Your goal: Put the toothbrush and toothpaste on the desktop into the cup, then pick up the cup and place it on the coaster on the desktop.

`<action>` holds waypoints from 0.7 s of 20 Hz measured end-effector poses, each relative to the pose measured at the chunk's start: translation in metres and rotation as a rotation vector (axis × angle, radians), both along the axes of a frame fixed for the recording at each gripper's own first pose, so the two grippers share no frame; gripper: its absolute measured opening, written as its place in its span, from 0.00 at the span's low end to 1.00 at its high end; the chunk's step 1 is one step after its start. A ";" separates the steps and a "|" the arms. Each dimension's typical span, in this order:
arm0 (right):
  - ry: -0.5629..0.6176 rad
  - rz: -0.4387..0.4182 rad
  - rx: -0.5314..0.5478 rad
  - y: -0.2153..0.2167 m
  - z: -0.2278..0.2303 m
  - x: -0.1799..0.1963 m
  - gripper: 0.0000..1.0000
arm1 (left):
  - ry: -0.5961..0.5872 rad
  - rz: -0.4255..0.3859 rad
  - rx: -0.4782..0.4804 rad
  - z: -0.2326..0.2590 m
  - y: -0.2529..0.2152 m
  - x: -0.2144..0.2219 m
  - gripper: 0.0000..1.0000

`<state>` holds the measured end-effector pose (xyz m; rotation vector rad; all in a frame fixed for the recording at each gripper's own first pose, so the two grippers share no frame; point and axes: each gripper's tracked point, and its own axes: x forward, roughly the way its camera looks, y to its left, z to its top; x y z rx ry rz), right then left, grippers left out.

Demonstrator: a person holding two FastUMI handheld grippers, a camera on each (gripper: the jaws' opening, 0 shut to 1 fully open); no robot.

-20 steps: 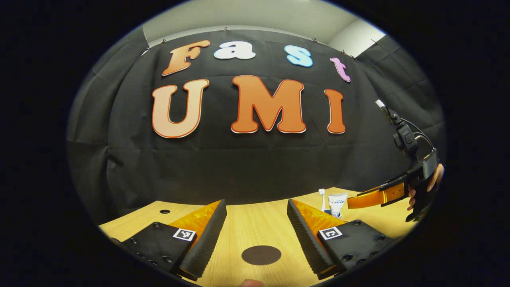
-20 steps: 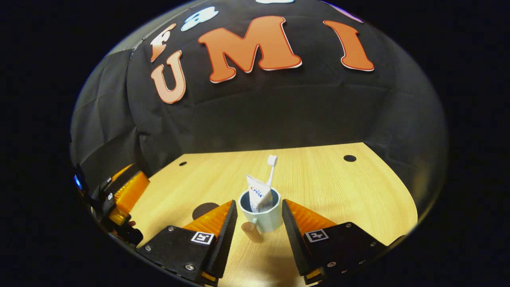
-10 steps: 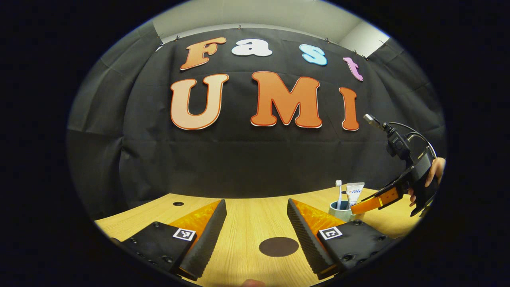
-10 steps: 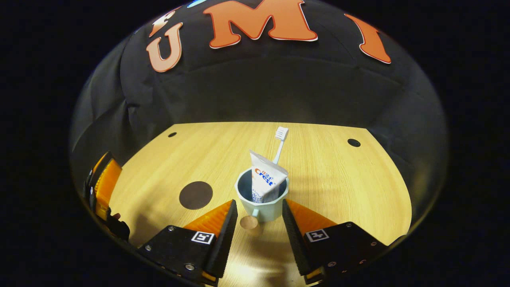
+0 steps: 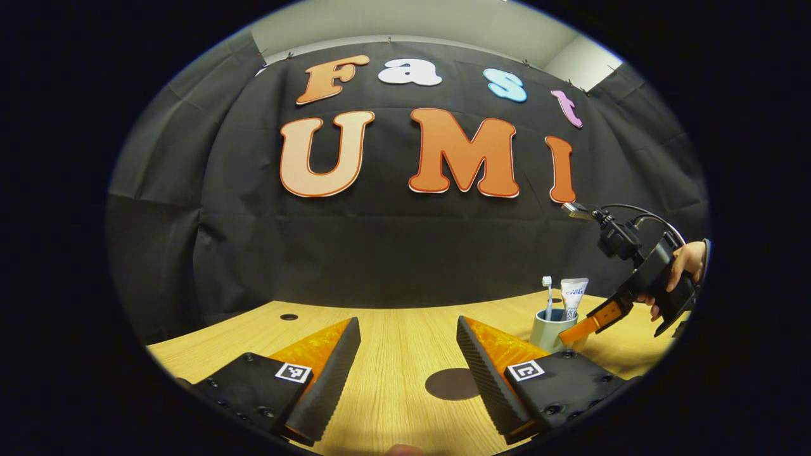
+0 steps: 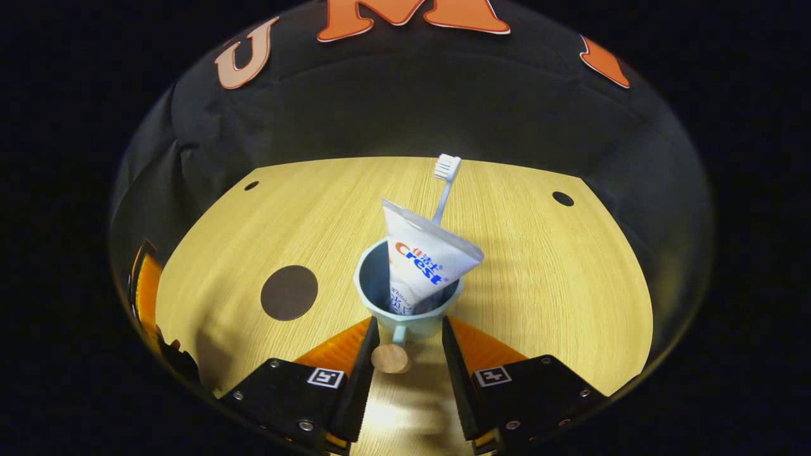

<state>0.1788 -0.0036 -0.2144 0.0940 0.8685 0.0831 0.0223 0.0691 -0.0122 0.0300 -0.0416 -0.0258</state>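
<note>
- One pale blue-green cup (image 6: 405, 304) stands upright on the wooden desktop (image 6: 557, 285), roughly midway between its left and right edges in the right gripper view; in the left gripper view the same cup (image 5: 546, 329) sits toward the desktop's right side.
- One toothpaste tube (image 6: 423, 263) stands in the cup, crimped end up, leaning to the right.
- One toothbrush (image 6: 445, 183) stands in the cup behind the tube, bristle head up.
- One round wooden knob (image 6: 391, 358) ends the cup's handle, pointing toward the near edge.
- One dark round coaster (image 6: 289, 292) lies flat on the desktop, left of the cup and apart from it.
- Two small dark holes (image 6: 562, 198) sit near the desktop's far corners.
- The right gripper (image 6: 405, 326) has its two fingers spread on either side of the handle, beside the cup's base; whether they touch it I cannot tell. A hand (image 5: 681, 269) holds this gripper in the left gripper view.
- The left gripper (image 5: 408, 335) has its fingers wide apart with nothing between them, above the desktop's near edge.
</note>
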 end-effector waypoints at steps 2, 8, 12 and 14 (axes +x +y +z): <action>0.018 -0.013 -0.010 0.000 -0.007 -0.002 0.60 | 0.011 -0.009 -0.003 -0.002 0.002 0.000 0.92; 0.056 -0.037 -0.033 0.006 -0.016 -0.006 0.48 | 0.025 -0.006 -0.012 -0.007 0.011 0.000 0.96; 0.049 -0.051 -0.020 0.015 -0.015 -0.005 0.25 | 0.035 -0.001 -0.016 -0.011 0.015 0.000 0.96; 0.031 -0.066 -0.018 0.016 -0.016 -0.004 0.22 | 0.040 0.003 -0.016 -0.012 0.016 0.001 0.97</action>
